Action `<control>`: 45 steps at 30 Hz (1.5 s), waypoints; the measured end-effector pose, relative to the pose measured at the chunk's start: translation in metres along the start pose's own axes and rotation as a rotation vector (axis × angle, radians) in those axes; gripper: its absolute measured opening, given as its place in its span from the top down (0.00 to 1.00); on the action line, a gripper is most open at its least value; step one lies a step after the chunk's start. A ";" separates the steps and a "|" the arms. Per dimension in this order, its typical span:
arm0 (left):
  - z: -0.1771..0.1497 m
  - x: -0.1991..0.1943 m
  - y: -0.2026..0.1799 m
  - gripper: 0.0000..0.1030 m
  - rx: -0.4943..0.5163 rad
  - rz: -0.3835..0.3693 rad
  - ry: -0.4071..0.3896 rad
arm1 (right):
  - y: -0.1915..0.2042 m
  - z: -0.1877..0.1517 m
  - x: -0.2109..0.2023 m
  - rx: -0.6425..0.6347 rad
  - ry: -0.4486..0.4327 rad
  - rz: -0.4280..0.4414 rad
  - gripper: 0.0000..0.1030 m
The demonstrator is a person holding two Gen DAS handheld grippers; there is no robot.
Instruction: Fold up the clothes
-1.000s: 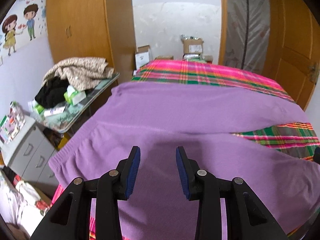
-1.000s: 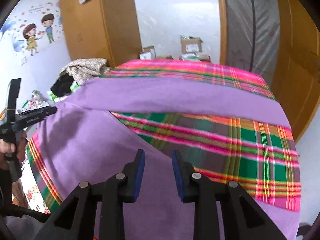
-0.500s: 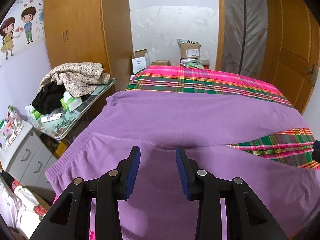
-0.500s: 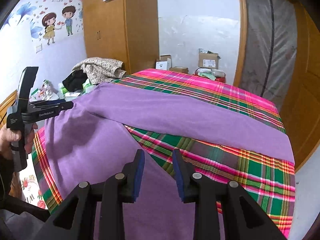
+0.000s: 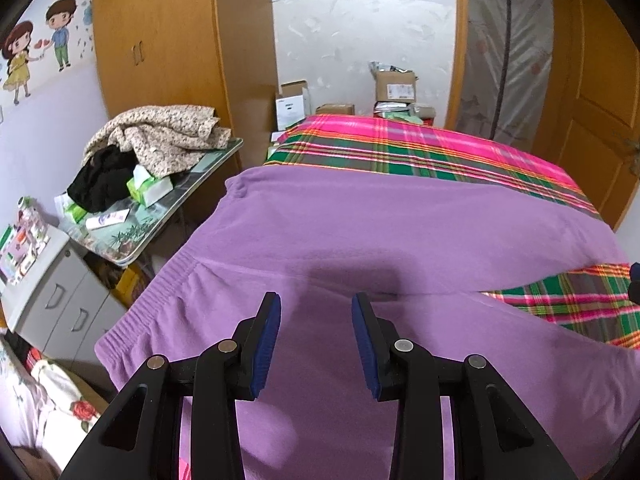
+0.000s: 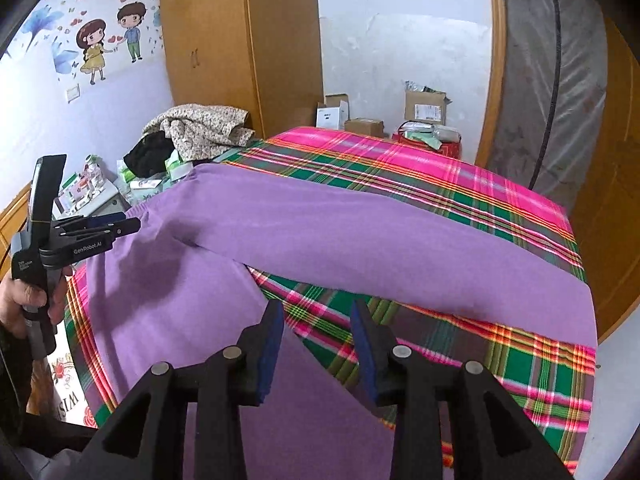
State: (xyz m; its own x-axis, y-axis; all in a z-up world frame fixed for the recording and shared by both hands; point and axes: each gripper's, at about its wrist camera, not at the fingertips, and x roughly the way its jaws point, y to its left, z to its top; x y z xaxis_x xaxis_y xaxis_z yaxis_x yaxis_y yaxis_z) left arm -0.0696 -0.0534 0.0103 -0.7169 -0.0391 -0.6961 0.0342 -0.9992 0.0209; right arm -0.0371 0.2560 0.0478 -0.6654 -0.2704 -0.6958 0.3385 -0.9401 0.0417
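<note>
Purple trousers point(image 5: 360, 232) lie spread flat on the plaid bed cover point(image 5: 400, 148), waistband at the left, the two legs running right in a V. My left gripper point(image 5: 316, 308) is open and empty, held above the trousers near the crotch. My right gripper point(image 6: 318, 314) is open and empty, above the gap between the two legs point(image 6: 400, 240). The left gripper also shows in the right wrist view point(image 6: 132, 224), held by a hand at the left above the waistband.
A side table point(image 5: 200, 168) left of the bed holds a heap of clothes point(image 5: 160, 136) and tissue packs. A white drawer unit point(image 5: 60, 292) stands below it. Cardboard boxes point(image 5: 394, 84) sit beyond the bed. A wooden wardrobe point(image 5: 160, 40) and a door point(image 5: 592, 100) flank the room.
Both grippers have lifted and drawn back a little from the trousers, so more of the room shows. The jaws stayed open. The trousers have not moved.
</note>
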 end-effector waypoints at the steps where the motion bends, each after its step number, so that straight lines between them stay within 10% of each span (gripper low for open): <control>1: 0.002 0.001 0.001 0.63 0.001 0.000 0.001 | 0.000 0.003 0.003 -0.008 0.009 0.001 0.66; 45: 0.138 0.165 0.100 0.40 -0.028 -0.002 0.107 | -0.078 0.114 0.196 -0.193 0.159 0.140 0.60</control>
State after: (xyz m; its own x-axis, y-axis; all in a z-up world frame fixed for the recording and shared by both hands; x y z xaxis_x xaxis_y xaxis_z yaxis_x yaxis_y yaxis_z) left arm -0.2806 -0.1610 -0.0034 -0.6389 -0.0344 -0.7685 0.0535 -0.9986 0.0002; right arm -0.2694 0.2528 -0.0100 -0.4954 -0.3443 -0.7975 0.5504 -0.8347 0.0185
